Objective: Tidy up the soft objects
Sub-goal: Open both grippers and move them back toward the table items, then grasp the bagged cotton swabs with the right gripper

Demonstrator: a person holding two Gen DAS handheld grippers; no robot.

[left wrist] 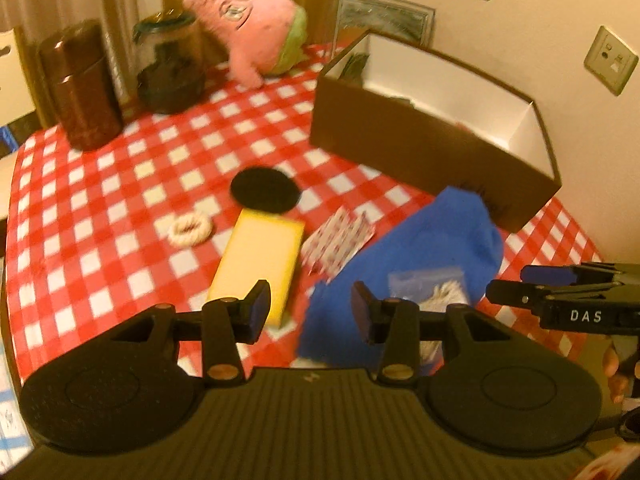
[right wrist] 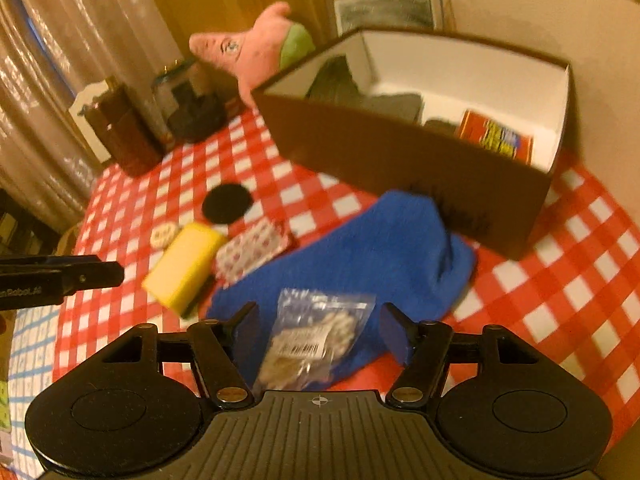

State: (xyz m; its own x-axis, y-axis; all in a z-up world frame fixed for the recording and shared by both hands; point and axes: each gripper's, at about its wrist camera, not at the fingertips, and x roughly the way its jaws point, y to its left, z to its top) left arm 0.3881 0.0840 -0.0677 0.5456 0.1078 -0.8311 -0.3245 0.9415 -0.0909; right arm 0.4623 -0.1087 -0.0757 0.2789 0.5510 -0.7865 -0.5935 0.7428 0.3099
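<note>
A blue cloth [left wrist: 420, 240] [right wrist: 380, 240] lies crumpled on the checked tablecloth in front of a brown box [left wrist: 420, 140] [right wrist: 400, 152]. On it rests a clear bag of white pieces [left wrist: 436, 286] [right wrist: 316, 332]. My right gripper [right wrist: 322, 332] hovers open over that bag, pads clear of it. My left gripper [left wrist: 310, 312] is open and empty above the gap between the cloth and a yellow sponge [left wrist: 258, 256] [right wrist: 184, 264]. A patterned packet [left wrist: 338, 240], a black round pad [left wrist: 264, 190] and a white ring [left wrist: 189, 230] lie nearby. A pink plush [left wrist: 256, 24] sits at the back.
The box is white inside and holds dark fabric [right wrist: 340, 80] and a red packet [right wrist: 496, 140]. A brown canister [left wrist: 80, 84] and a glass jar [left wrist: 170, 64] stand at the back left. A framed picture [left wrist: 384, 16] leans on the wall behind.
</note>
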